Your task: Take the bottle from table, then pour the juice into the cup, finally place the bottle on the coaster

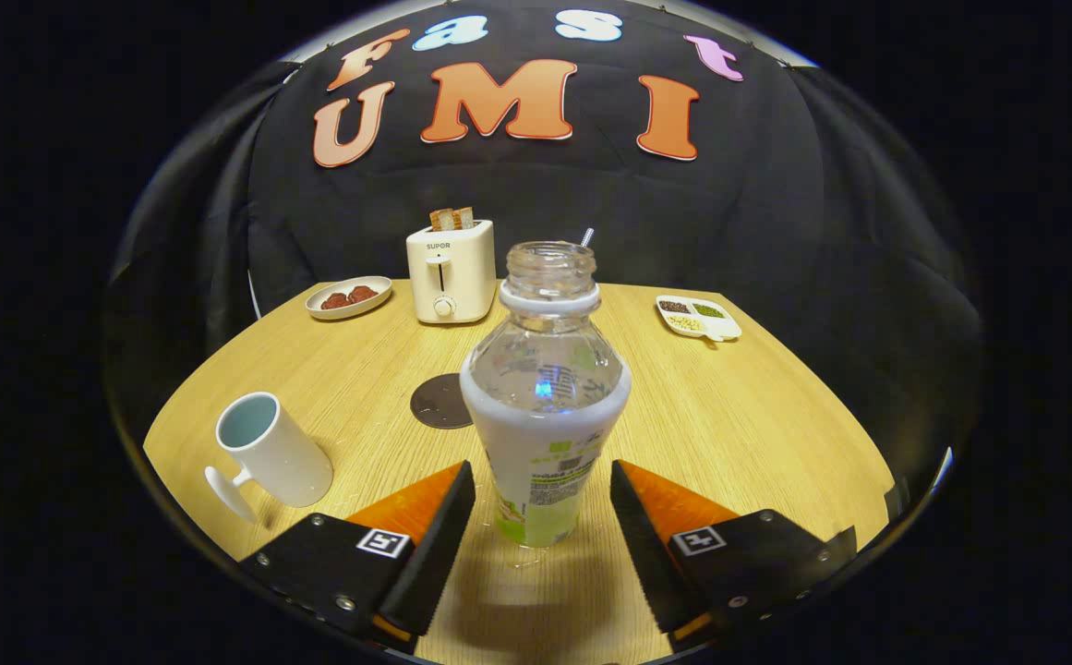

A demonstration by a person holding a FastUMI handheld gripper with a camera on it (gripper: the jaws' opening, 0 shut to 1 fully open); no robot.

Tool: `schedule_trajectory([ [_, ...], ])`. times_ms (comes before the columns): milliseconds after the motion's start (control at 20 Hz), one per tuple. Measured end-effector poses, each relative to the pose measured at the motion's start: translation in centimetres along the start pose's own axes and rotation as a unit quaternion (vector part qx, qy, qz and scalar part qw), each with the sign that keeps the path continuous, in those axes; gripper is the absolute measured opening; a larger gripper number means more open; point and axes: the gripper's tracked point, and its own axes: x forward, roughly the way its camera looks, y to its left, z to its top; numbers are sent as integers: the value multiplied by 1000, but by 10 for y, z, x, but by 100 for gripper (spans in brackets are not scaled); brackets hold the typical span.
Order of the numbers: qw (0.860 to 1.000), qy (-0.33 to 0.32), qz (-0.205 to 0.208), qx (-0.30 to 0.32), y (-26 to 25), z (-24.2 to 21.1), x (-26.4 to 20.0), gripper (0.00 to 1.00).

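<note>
Gripper view: the gripper point(543, 503) sits low and level over the wooden table point(729, 425), fingers point(434, 536) spread wide, one on each side of the uncapped bottle point(545, 406) with a gap at both sides. The bottle stands upright between them. The dark coaster point(439, 401) lies just beyond it; the white cup point(272, 450) stands off the left finger. A toaster point(451, 271) stands beyond.

From here the bottle point(545, 406) hides part of the coaster point(440, 401) behind it, and I can't make out what fills the divided dish point(699, 318); too small.
</note>
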Motion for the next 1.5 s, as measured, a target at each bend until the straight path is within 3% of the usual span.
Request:
schedule_trajectory([
  [50, 1000, 3, 4, 6, 2, 0, 3, 77],
  [150, 1000, 4, 7, 15, 4, 2, 7, 66],
  [500, 998, 33, -10, 46, -1, 13, 2, 53],
  [750, 999, 19, -17, -43, 10, 40, -27, 52],
  [1000, 996, 12, -13, -89, 32, 56, -43, 53],
  [1500, 964, 2, -76, -255, 59, 73, -55, 53],
])
